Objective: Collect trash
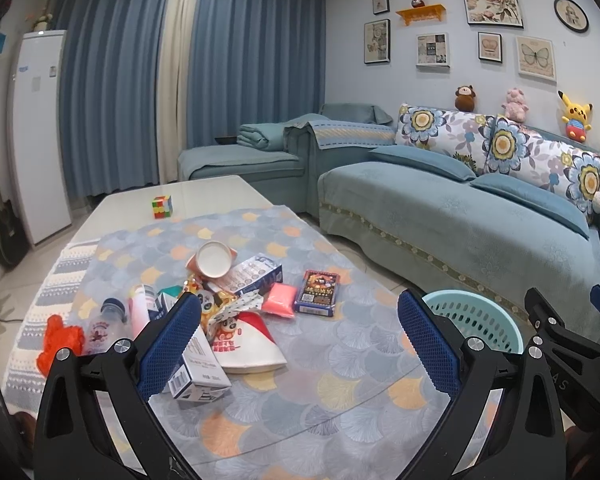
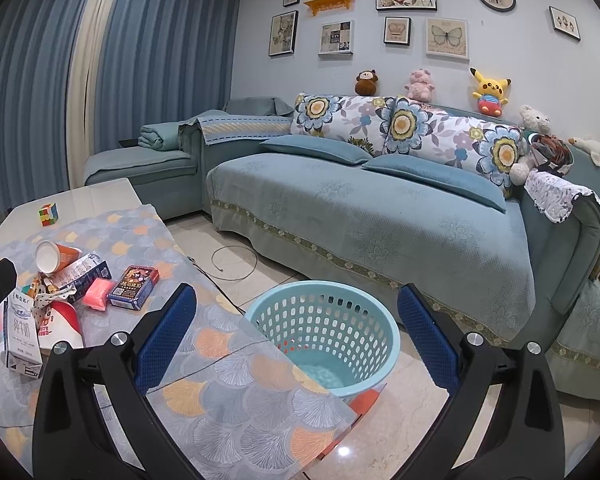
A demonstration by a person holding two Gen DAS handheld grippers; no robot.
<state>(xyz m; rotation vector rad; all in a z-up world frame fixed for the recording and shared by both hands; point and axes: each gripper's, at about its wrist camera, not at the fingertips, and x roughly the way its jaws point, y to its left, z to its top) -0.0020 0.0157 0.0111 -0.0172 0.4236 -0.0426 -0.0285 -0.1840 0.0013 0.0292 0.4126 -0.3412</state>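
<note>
still nothing gripped: left claw (image 1: 300, 336) spread wide, empty, hung above trash heap (image 1: 220, 300) on surface (image 1: 340, 392); right claw (image 2: 296, 336) spread wide, empty, hung over surface edge facing teal basket (image 2: 324, 336) on floor just beside. heap held paper cup (image 1: 214, 258), milk carton (image 1: 198, 368), bottle (image 1: 106, 324), pink packet (image 1: 280, 300), card box (image 1: 318, 292). best judged: started with loose outer piece, card box or pink packet; gripped carton across narrow faces; dropped well inside basket rim. cube (image 1: 163, 206) well apart, likely not trash.
</note>
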